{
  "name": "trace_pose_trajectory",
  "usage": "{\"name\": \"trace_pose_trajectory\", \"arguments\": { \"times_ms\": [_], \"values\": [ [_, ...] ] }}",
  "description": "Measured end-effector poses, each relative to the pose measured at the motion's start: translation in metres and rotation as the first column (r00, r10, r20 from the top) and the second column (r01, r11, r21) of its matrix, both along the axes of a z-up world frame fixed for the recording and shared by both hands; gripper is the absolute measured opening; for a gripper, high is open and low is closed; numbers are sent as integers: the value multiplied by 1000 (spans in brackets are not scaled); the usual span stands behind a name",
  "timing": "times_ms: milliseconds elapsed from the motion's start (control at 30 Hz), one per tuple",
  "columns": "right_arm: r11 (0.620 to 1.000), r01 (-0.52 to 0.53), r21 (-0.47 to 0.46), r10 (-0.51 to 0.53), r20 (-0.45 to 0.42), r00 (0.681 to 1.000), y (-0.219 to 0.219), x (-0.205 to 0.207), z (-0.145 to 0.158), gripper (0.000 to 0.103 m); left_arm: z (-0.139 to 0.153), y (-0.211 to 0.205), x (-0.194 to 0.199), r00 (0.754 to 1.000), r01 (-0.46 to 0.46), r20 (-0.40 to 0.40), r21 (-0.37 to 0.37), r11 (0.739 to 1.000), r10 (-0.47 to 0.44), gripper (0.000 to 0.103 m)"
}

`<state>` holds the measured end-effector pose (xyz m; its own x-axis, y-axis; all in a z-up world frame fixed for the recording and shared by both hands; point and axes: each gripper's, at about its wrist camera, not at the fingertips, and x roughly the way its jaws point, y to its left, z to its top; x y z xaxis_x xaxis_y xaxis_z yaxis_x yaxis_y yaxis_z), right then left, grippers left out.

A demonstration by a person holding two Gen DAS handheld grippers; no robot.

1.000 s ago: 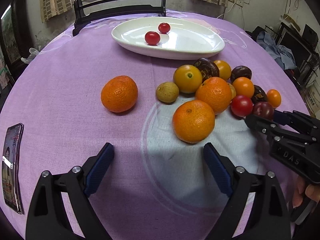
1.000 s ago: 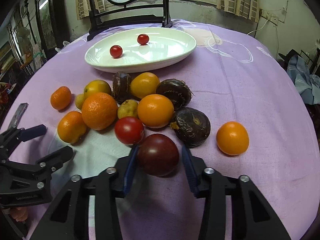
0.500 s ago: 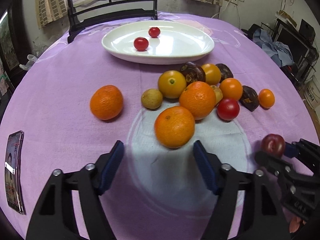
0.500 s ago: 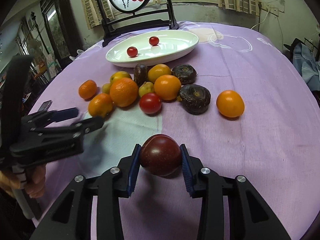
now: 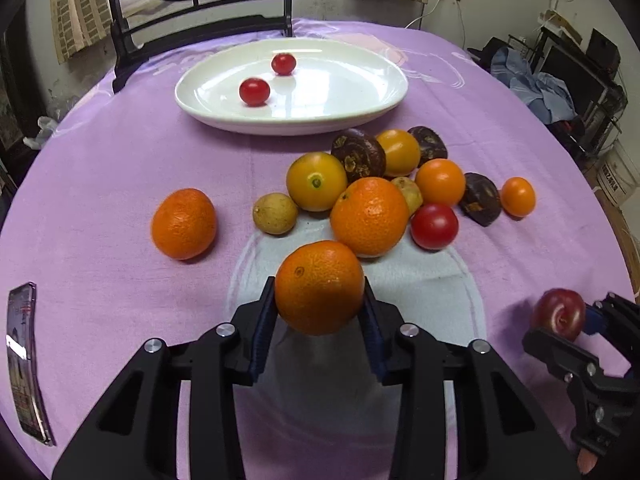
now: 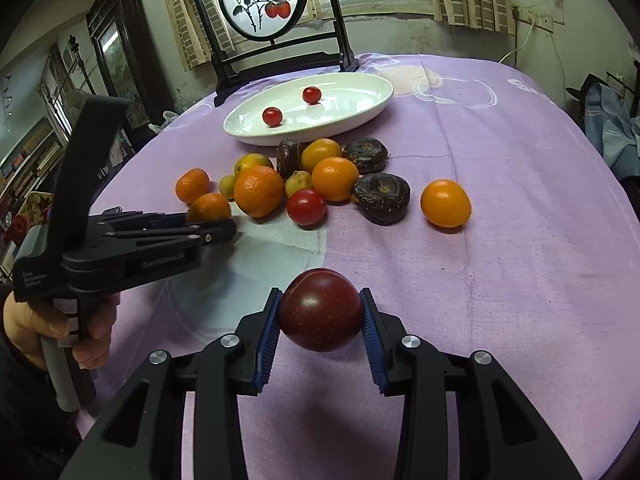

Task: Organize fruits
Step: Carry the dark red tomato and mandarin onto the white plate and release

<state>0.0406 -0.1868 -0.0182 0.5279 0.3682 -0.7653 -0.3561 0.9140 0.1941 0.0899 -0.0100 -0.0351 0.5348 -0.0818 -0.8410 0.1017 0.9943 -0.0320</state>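
Both grippers loaded: left gripper just closed onto an orange, right gripper clamps a plum.
White plate near the purple table's far edge holds two cherry tomatoes.

- Right gripper: black angular plastic arms, silver round screws, ridged blue pads lining its jaws.
- Left gripper: same black build, white lettering on its body at centre left of the right wrist view, grey handle.
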Motion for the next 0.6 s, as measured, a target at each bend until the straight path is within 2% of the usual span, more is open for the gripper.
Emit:
{"name": "trace_pose_trajectory", "arguments": {
  "times_ms": [200, 367, 500, 600],
  "values": [
    [1000, -7, 10, 7, 65, 998, 2, 4, 28, 39, 49, 12, -13, 996, 35, 84, -29, 999, -32, 38],
    [999, -38, -11, 39, 165, 986, 17, 23, 65, 39, 91, 22, 6, 988, 28, 153, -44, 999, -21, 38],
    [996, -81, -36, 86, 197, 977, 40, 58, 79, 39, 101, 27, 40, 983, -23, 183, -4, 1000, 24, 38],
    [994, -96, -56, 104, 169, 980, 57, 90, 76, 39, 92, 27, 70, 988, -30, 149, 13, 999, 27, 38]
  ]
}}
